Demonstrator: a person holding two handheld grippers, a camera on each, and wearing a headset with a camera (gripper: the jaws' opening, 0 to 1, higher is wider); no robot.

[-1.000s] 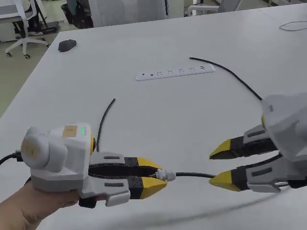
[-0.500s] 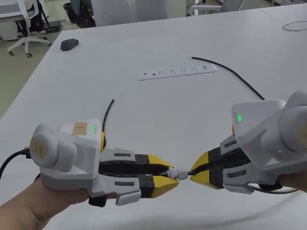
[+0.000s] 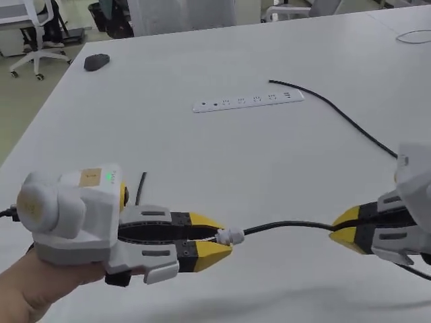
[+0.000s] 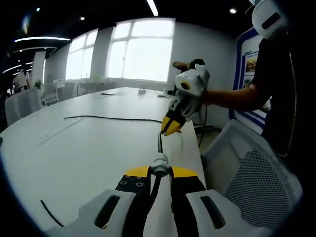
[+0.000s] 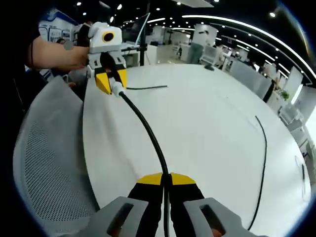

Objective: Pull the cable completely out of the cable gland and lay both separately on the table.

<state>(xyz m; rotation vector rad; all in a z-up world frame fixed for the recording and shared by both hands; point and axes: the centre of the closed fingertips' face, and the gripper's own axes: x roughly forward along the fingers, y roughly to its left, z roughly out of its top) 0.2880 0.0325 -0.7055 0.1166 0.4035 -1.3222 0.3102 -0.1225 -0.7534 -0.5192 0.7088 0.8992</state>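
Now left tool (image 3: 215,243) grips the white gland (image 3: 230,236) above the near part of the table (image 3: 202,155), right tool (image 3: 340,227) pinched narrow on the black cable (image 3: 289,225) that runs right from the gland between them.

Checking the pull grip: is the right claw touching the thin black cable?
Touching. The right gripper view shows the right claw shut on the thin black cable, which enters between its yellow tips.
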